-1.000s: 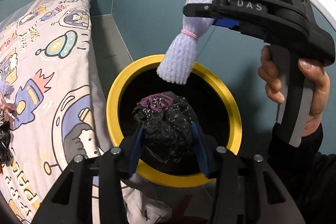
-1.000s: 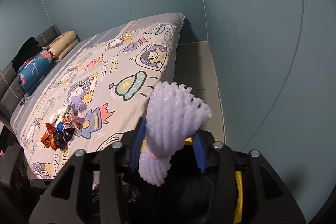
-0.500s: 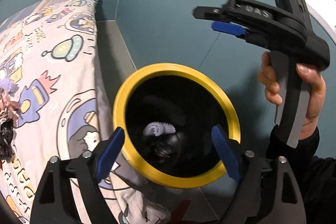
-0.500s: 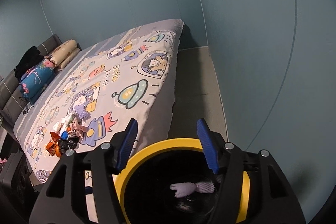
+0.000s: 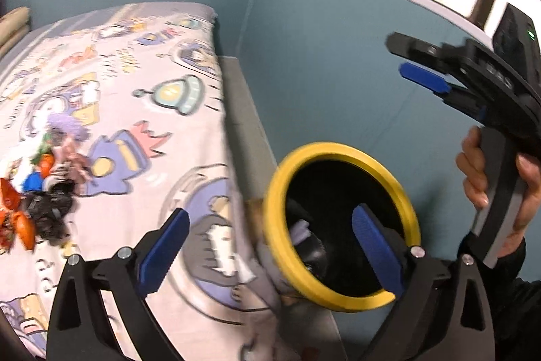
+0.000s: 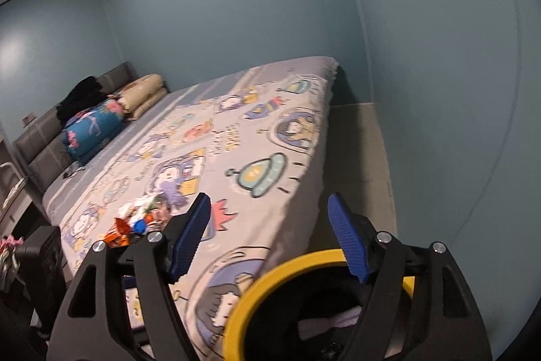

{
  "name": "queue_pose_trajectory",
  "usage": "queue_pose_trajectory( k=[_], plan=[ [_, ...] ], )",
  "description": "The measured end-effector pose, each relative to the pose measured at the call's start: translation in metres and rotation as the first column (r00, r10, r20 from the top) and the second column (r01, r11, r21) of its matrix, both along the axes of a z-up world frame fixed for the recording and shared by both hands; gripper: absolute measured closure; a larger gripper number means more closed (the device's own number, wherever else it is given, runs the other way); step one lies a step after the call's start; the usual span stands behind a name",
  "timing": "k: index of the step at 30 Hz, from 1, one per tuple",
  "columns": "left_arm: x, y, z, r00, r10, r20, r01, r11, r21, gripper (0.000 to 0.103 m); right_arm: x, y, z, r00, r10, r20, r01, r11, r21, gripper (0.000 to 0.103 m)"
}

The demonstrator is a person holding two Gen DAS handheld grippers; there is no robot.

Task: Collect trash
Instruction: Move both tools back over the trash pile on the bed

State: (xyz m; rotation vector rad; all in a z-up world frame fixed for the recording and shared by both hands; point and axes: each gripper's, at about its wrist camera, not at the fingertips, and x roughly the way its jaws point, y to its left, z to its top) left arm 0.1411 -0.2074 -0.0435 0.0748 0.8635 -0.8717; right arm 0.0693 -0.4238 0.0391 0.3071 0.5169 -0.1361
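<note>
A black bin with a yellow rim [image 5: 338, 151] stands on the floor at the bed's foot corner, and its rim [image 6: 257, 293] also shows low in the right wrist view. Inside lie a purple foam net [image 5: 299, 230] and a crumpled black bag [image 5: 314, 254]; the foam net [image 6: 324, 323] is dim from the right. My left gripper [image 5: 267, 219] hangs above the bin's left side, its jaws opening with nothing between them. My right gripper [image 6: 268, 202] is above the bin, its jaws opening and empty; it shows at upper right [image 5: 405, 58]. A pile of loose trash [image 5: 40, 188] [image 6: 142, 219] lies on the bed.
The bed with a cartoon-print sheet [image 6: 236, 131] fills the left. Pillows [image 6: 142, 93] and a dark headboard lie at its far end. A narrow floor strip [image 6: 355, 158] runs between bed and teal wall [image 5: 304, 22]. A person's hand [image 5: 500, 185] grips the right tool.
Both grippers let go of the black bag and the purple foam net, which now lie in the bin. Both then rose and swung left toward the bed, jaws wider.
</note>
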Motion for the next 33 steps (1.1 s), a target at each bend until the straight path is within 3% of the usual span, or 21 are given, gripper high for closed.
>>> queue_pose_trajectory(
  k=[6, 15, 24, 33],
  plan=[
    [0.019, 0.044, 0.007, 0.993, 0.117, 0.031, -0.117, 0.993, -0.006, 0.008, 0.023, 0.04, 0.007, 0.993, 0.116, 0.032, -0.115, 0.993, -0.01, 0.028],
    [0.049, 0.122, 0.009, 0.952, 0.301, 0.048, -0.3, 0.953, -0.034, 0.008, 0.059, 0.095, 0.006, 0.971, 0.238, 0.031, -0.238, 0.971, -0.025, 0.026],
    [0.076, 0.197, 0.0, 0.883, 0.463, 0.084, -0.463, 0.886, -0.014, 0.008, 0.094, 0.134, -0.013, 0.954, 0.298, 0.007, -0.298, 0.954, -0.01, 0.022],
    [0.105, 0.261, -0.033, 0.811, 0.584, 0.039, -0.584, 0.811, 0.009, 0.008, 0.135, 0.176, -0.051, 0.934, 0.352, -0.061, -0.352, 0.936, -0.005, 0.022]
  ],
)
